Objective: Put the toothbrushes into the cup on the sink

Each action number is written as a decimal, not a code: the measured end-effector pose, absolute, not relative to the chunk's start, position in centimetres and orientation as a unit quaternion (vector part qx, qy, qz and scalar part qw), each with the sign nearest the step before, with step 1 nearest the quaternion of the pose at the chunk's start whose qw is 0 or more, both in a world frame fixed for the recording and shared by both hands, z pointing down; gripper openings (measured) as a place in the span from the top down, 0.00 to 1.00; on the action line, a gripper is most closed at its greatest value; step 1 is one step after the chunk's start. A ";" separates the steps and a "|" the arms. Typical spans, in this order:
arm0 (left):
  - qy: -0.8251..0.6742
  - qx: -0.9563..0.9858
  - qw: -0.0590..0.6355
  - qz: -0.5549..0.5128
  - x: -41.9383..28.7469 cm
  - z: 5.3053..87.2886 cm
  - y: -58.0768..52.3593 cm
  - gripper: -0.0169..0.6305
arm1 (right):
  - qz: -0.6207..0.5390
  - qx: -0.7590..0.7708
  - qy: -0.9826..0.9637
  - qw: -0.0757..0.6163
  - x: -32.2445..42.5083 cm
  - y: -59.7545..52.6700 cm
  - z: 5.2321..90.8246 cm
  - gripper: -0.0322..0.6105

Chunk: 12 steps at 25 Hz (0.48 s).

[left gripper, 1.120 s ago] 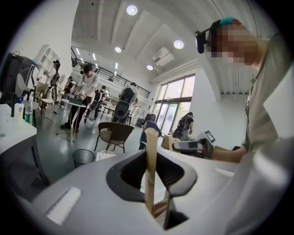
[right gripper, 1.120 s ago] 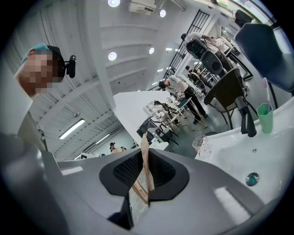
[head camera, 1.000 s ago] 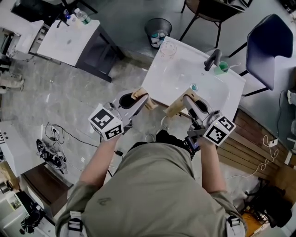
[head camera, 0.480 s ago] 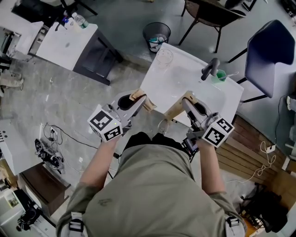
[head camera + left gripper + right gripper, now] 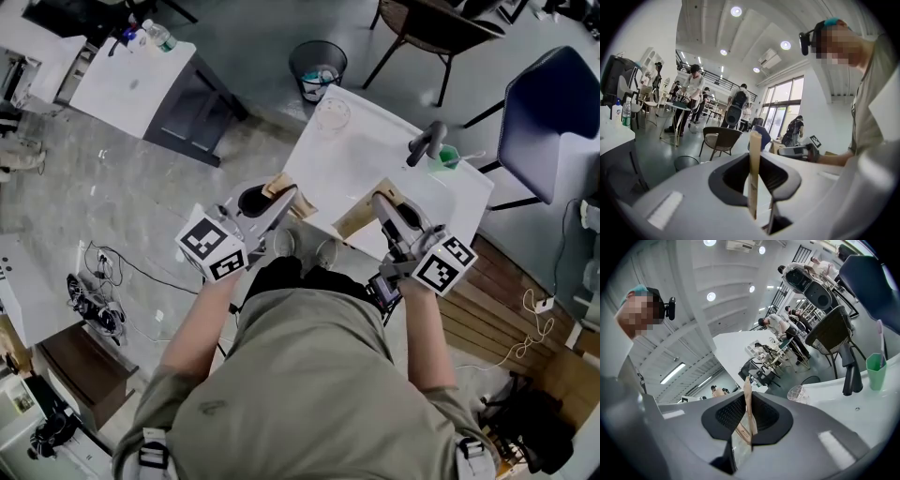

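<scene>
I see a white sink (image 5: 356,164) on a grey concrete floor (image 5: 141,187), with a black faucet (image 5: 427,142) at its far edge, a wire wastebasket (image 5: 317,67) beyond and a blue chair (image 5: 548,112) to the right. The green cup (image 5: 448,157) beside the faucet holds one pale toothbrush (image 5: 880,341), and a clear cup (image 5: 332,114) stands at the far left corner. At the near edge my left gripper (image 5: 289,200) is clamped on a tan toothbrush packet (image 5: 279,190) and my right gripper (image 5: 380,200) on a second tan packet (image 5: 354,220); I cannot make out their contents.
</scene>
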<state>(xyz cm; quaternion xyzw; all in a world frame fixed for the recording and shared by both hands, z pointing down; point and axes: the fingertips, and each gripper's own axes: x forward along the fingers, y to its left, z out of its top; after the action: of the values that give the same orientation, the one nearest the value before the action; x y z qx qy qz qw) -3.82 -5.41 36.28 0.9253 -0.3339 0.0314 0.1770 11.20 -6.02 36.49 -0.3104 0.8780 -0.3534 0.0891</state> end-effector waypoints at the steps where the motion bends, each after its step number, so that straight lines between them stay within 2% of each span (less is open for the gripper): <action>1: -0.333 0.926 0.177 0.030 -3.8 36.2 -5.6 0.88 | -0.351 -0.312 0.879 0.086 11.2 -6.1 36.5 0.87; 12: -0.308 0.933 0.186 0.033 -4.7 36.9 -7.7 0.88 | -0.343 -0.354 0.866 0.077 11.1 -7.3 36.8 0.87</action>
<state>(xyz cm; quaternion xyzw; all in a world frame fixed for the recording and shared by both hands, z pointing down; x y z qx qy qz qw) -4.72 -7.69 36.88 0.9325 -0.3075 0.0328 0.1863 11.12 -7.32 36.79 -0.3545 0.8664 -0.3432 0.0770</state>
